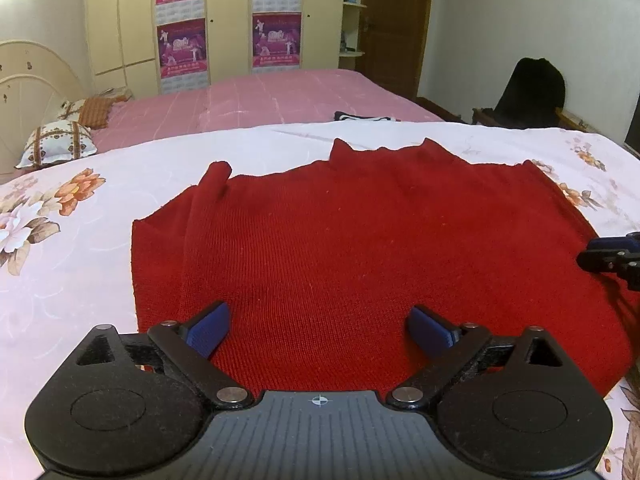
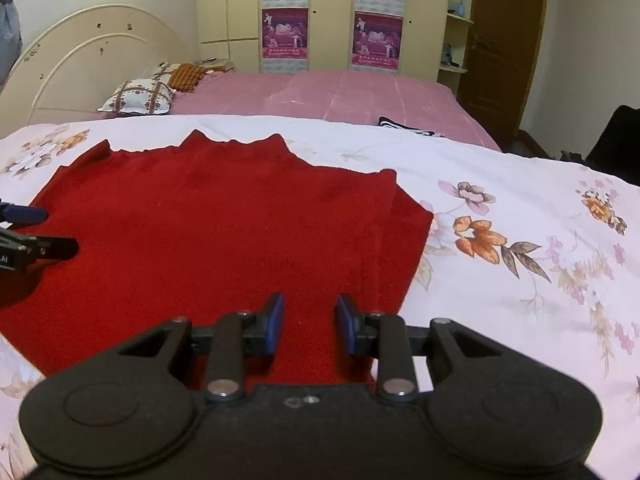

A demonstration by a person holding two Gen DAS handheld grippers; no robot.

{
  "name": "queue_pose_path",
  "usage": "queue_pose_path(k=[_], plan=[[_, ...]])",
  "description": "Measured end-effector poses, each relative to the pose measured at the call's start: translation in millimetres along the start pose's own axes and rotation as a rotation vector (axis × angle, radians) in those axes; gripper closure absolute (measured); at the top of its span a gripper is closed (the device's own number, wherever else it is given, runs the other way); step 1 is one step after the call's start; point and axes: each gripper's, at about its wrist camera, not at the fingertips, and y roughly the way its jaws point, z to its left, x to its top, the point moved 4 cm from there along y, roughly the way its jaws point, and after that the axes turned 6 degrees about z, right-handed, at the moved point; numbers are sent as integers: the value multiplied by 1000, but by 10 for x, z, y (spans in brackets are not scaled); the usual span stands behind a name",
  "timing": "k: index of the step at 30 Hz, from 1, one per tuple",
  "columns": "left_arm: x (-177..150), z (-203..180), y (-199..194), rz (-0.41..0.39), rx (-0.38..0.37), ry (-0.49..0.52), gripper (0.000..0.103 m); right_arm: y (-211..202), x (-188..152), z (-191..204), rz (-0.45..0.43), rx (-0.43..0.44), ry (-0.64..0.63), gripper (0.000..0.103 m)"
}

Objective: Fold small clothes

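Nearest the lens, the left gripper (image 1: 318,326) is held low over the near hem of a red knitted sweater (image 1: 360,248), its blue pads spread wide apart and nothing caught between them. Left of the garment, one sleeve is seen already turned in over the body, its cuff (image 1: 218,172) lying near the shoulder. The sweater is spread flat on a floral bedsheet (image 1: 72,240), collar pointing away. Further right, the right gripper (image 2: 310,324) is poised over the same hem, its pads only narrowly apart with knit visible in the gap, and no cloth is gripped. The other sleeve appears folded in along the right edge. Judged from this, the sleeves are done, while the bottom-to-collar fold is still to be made.
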Motion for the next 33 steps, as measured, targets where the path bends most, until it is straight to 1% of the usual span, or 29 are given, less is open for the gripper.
queue_pose_path(k=[3, 5, 6, 8, 10, 12, 13, 15, 18, 20, 23, 27, 28, 29, 31, 32, 33], plan=[[18, -10, -76, 8, 29, -8, 7, -85, 37, 16, -3, 0, 22, 73], [-23, 13, -241, -11, 44, -34, 7, -219, 57, 31, -39, 16, 30, 71], [-64, 48, -340, -31, 38, -63, 7, -293, 62, 39, -51, 15, 26, 71], [-203, 147, -552, -64, 14, -164, 7, -390, 49, 48, -67, 25, 22, 70], [-364, 243, -729, -81, -17, -253, 7, -452, 21, 55, -66, 37, 24, 70], [-553, 347, -904, -99, -33, -350, 7, -505, -20, 59, -63, 42, 32, 70], [-655, 396, -972, -102, -53, -396, 7, -535, -50, 59, -59, 52, 43, 70], [-848, 473, -1084, -100, -66, -478, 7, -590, -106, 65, -56, 66, 68, 70], [-1088, 531, -1170, -86, -104, -577, 7, -690, -186, 117, -60, 82, 101, 70], [-1195, 531, -1185, -77, -148, -635, 7, -756, -239, 171, -63, 88, 116, 70], [-1291, 483, -1149, -65, -253, -733, 7, -836, -302, 261, -63, 102, 129, 70], [-1298, 350, -1082, -57, -303, -772, 7, -929, -366, 367, -62, 114, 128, 70], [-1301, 327, -1056, -56, -324, -799, 7, -951, -377, 386, -62, 115, 126, 70], [-1310, 319, -1014, -54, -352, -842, 7, -971, -383, 403, -63, 116, 124, 70], [-1362, 351, -893, -62, -395, -976, 7, -1010, -392, 408, -66, 116, 122, 69], [-1380, 364, -854, -76, -407, -1029, 7, -1019, -391, 407, -68, 114, 122, 69], [-1380, 370, -833, -91, -404, -1061, 7, -1029, -388, 401, -69, 111, 123, 69]])
